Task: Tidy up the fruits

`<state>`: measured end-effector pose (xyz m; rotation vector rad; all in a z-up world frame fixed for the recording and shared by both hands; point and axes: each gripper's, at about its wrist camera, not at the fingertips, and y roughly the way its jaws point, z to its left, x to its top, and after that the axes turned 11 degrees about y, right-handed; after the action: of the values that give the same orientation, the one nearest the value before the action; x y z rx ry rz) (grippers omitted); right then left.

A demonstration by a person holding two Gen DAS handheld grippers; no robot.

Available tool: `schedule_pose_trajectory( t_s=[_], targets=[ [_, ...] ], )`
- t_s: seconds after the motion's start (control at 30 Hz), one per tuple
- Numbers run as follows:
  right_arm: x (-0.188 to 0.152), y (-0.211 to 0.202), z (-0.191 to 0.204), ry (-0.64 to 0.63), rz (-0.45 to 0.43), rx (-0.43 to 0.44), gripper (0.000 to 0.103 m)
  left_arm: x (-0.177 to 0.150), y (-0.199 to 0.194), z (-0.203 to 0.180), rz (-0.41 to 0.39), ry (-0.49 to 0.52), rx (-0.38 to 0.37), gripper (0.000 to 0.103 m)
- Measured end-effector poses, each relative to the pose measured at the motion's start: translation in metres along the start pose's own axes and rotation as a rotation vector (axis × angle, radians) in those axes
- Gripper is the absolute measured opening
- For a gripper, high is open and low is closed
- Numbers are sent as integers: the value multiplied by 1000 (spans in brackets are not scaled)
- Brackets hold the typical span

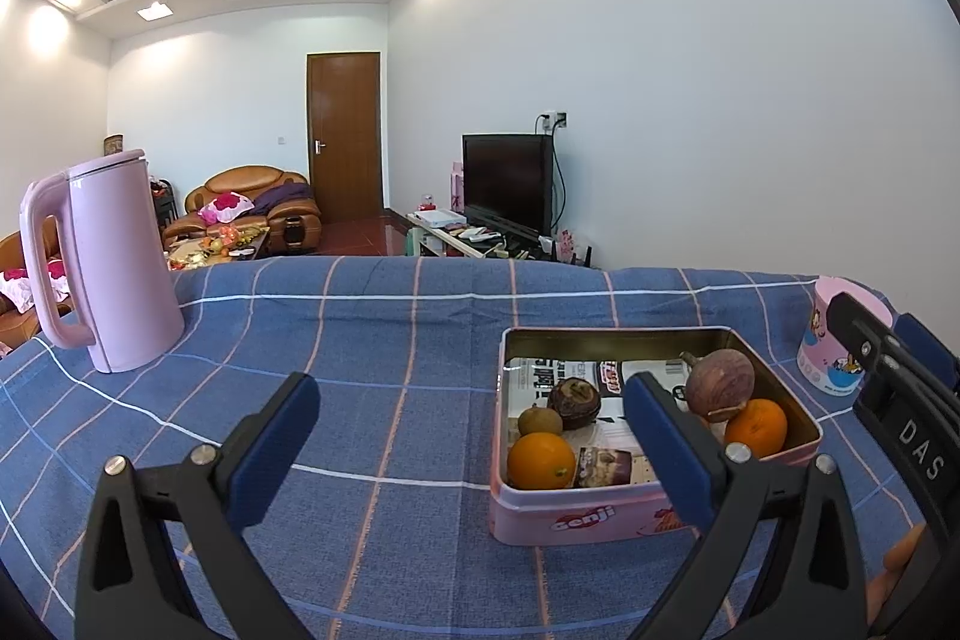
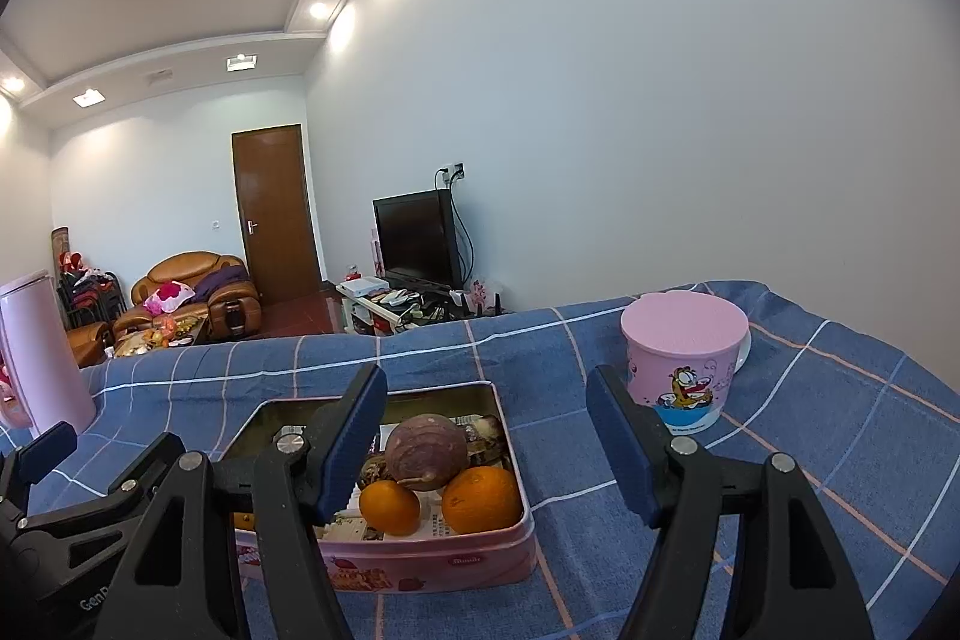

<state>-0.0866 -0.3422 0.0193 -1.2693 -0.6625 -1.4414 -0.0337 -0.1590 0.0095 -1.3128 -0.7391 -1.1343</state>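
A: What does the tin (image 1: 654, 511) hold, and where is it?

B: A pink rectangular tin, lid off, sits on the blue checked cloth (image 1: 372, 340). Inside lie two oranges (image 2: 481, 499), a purple-brown round fruit (image 2: 426, 451), a dark wrinkled fruit (image 1: 574, 402) and a small brownish one (image 1: 539, 420) on printed wrappers.

A: And the tongs?

B: The left gripper (image 1: 468, 451) and right gripper (image 2: 486, 460) are both released, jaws apart, grasping nothing, near the tin.

A: Open room?

B: Bare cloth left of the tin up to the pink kettle (image 1: 114, 262); a lidded pink cup (image 2: 684, 358) stands far right, near the cloth's far edge.
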Motion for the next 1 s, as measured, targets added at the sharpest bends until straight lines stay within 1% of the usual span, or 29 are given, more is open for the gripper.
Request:
schedule_pose_trajectory(
  t_s=[0.63,0.8,1.0],
  targets=[
    [-1,2,1,-4,7,-6,70,0,2,4,16,-2,4,103],
    [0,3,0,-6,9,-14,70,0,5,2,32,12,29,103],
    [0,4,0,-6,11,-15,70,-1,4,2,31,20,47,103]
  ],
)
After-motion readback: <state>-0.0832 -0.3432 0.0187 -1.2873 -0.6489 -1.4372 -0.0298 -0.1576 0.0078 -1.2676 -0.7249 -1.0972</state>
